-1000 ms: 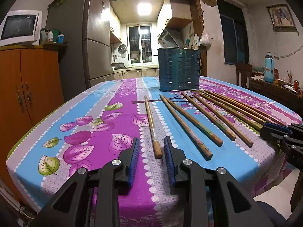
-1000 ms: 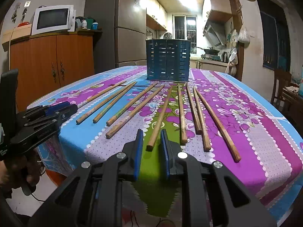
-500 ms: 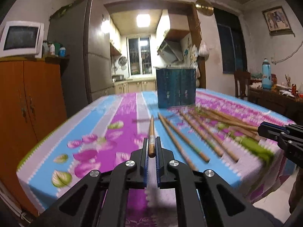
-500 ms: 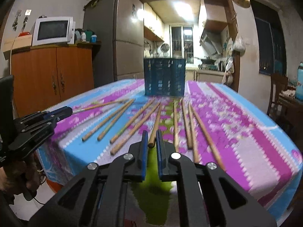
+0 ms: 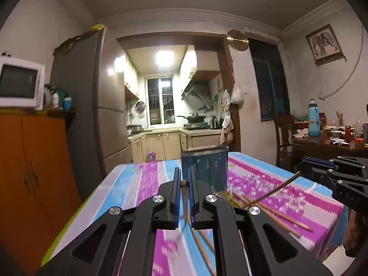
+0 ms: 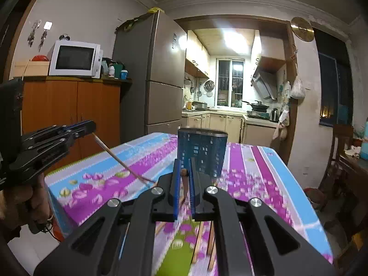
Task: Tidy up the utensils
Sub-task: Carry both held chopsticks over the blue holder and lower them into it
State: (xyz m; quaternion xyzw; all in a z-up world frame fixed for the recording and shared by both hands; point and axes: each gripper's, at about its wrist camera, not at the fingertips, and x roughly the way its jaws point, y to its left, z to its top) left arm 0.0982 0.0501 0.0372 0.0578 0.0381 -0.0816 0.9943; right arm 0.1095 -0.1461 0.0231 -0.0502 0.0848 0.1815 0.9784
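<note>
Wooden chopstick (image 5: 184, 183) clamped in left claw (image 5: 184, 179); right claw (image 6: 184, 172) clamps another chopstick (image 6: 184, 173); slotted blue holder (image 6: 201, 151) beyond.

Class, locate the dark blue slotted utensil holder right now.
In both wrist views, the dark blue slotted utensil holder stands upright at the floral table's far end, straight ahead of the tongs.

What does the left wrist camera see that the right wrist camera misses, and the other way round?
Only the left wrist view shows the elephant picture, the side table of dishes, and the right gripper from outside, its chopstick hanging down. Only the right wrist view shows the left gripper from outside, its chopstick slanting down. Both show the blue holder, the tablecloth, the microwave and the kitchen.
</note>
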